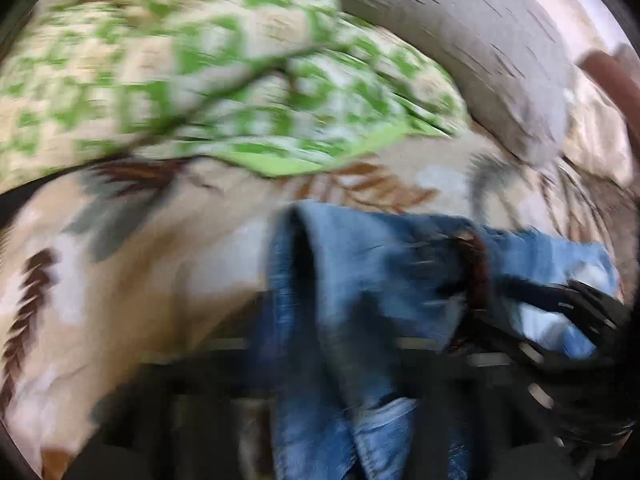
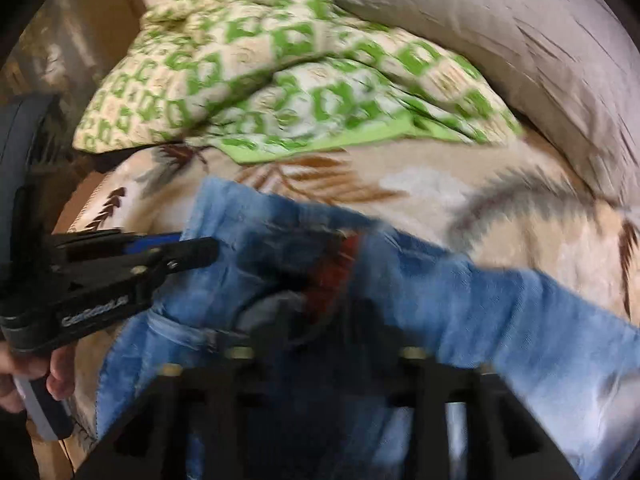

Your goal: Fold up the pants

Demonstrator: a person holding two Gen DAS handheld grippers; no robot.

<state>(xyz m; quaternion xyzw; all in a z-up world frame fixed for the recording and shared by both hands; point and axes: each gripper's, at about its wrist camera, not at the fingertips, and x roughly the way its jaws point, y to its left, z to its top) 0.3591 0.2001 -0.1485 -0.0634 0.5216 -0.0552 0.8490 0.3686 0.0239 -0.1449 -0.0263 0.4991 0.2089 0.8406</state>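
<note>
Left fingers: the left gripper (image 2: pixel 200 254) comes in from the left of the right wrist view with its black fingers (image 2: pixel 188 258) pressed together on an edge of the jeans (image 2: pixel 460 300).
Right fingers: the right gripper (image 2: pixel 320 344) is blurred; denim bunches between its dark arms, but whether the fingers are apart or closed I cannot tell.
Jeans: blue denim draped over and ahead of both grippers, a brown belt (image 2: pixel 336 268) at the waist just beyond the right fingers.
Hand: the person's left hand (image 2: pixel 36 376) grips the handle behind the left fingers.
Under the jeans: a beige leaf-print blanket (image 2: pixel 440 184).
Farther ahead: a green-and-cream quilt (image 2: pixel 280 72), rumpled.
Ahead to the right: a grey pillow (image 2: pixel 520 40).
</note>
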